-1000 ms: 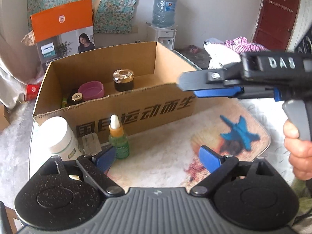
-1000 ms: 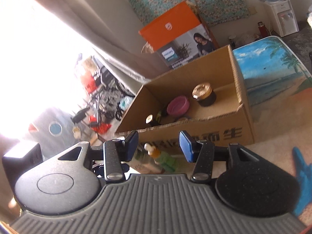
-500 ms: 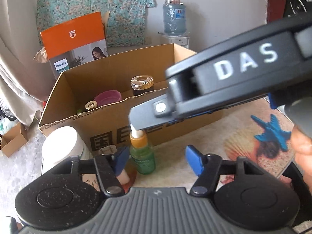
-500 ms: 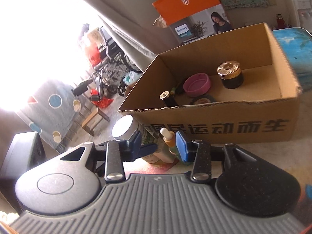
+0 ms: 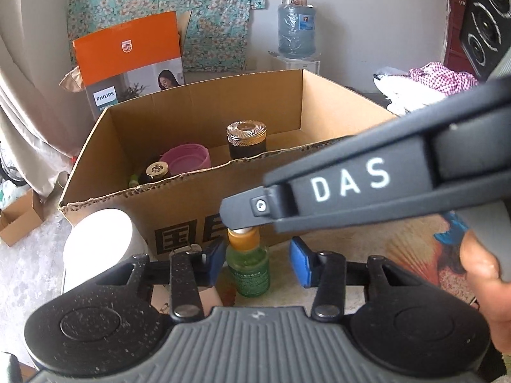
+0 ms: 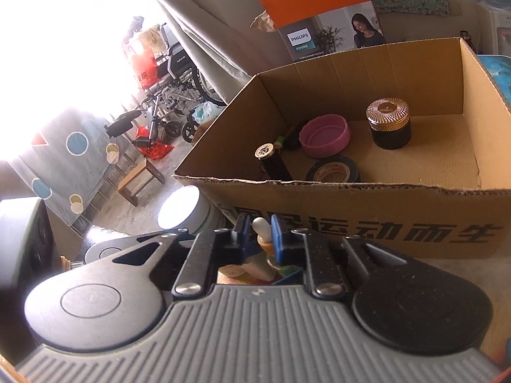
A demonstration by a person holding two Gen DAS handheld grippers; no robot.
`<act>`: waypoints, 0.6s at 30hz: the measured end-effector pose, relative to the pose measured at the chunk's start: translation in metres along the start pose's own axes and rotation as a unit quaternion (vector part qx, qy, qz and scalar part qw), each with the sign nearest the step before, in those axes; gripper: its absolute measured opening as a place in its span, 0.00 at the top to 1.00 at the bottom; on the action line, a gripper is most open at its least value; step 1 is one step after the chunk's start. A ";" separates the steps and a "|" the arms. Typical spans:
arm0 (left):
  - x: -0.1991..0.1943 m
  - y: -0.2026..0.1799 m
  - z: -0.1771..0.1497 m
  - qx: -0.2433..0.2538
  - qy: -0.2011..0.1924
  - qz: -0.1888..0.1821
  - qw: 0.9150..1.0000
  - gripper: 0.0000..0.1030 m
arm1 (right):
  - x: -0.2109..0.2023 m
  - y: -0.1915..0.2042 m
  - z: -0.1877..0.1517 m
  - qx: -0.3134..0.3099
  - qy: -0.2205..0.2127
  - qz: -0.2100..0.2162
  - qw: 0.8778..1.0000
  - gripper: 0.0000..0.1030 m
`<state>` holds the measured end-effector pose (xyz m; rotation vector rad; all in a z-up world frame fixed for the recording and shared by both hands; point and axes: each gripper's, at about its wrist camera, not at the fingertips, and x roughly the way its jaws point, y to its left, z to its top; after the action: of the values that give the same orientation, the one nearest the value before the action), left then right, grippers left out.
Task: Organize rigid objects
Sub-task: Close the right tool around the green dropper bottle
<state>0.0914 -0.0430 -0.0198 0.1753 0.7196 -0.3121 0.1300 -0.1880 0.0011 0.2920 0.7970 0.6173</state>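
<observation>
Over the last second I have brought my right gripper (image 6: 259, 233) in across the front of the cardboard box (image 6: 351, 226), and its jaws have just been closing; they are now clamped on the white dropper top of the green dropper bottle (image 5: 248, 266), which stands on the mat just in front of the box's near wall. A second ago that gripper hung well off to the side with nothing between its jaws. My left gripper (image 5: 255, 263) has also been closing, and it now straddles the bottle's green body, one blue pad on each side; I see a gap at the right pad, so I read it as still apart and not gripping. That, I judge, means the bottle is secured from above and ready to be lifted over the wall into the box, where the gold-lidded dark jar (image 6: 388, 124), the pink lid (image 6: 324, 134), the roll of black tape (image 6: 332, 170) and a gold-capped dark bottle (image 6: 271, 162) lie ahead of the claws. From the right wrist view the bottle's body is hidden behind the gripper's own frame, and from the left wrist view the right gripper's arm covers the dropper tip, so I cannot confirm how much of the bulb the pads hold. The white-lidded jar (image 5: 100, 239), left of the left claw, is partly cut off.
</observation>
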 end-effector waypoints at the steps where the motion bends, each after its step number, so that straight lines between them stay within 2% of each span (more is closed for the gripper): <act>1: -0.001 0.000 0.000 -0.003 0.000 -0.003 1.000 0.56 | -0.001 -0.001 0.000 -0.001 0.000 0.000 1.000 0.89; 18: -0.006 -0.024 0.001 -0.009 -0.012 -0.072 0.997 0.56 | -0.036 -0.018 -0.017 0.022 -0.008 -0.031 0.999 0.89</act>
<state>0.0795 -0.0639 -0.0166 0.1024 0.7116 -0.4453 0.1047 -0.2240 0.0021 0.3116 0.8019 0.5385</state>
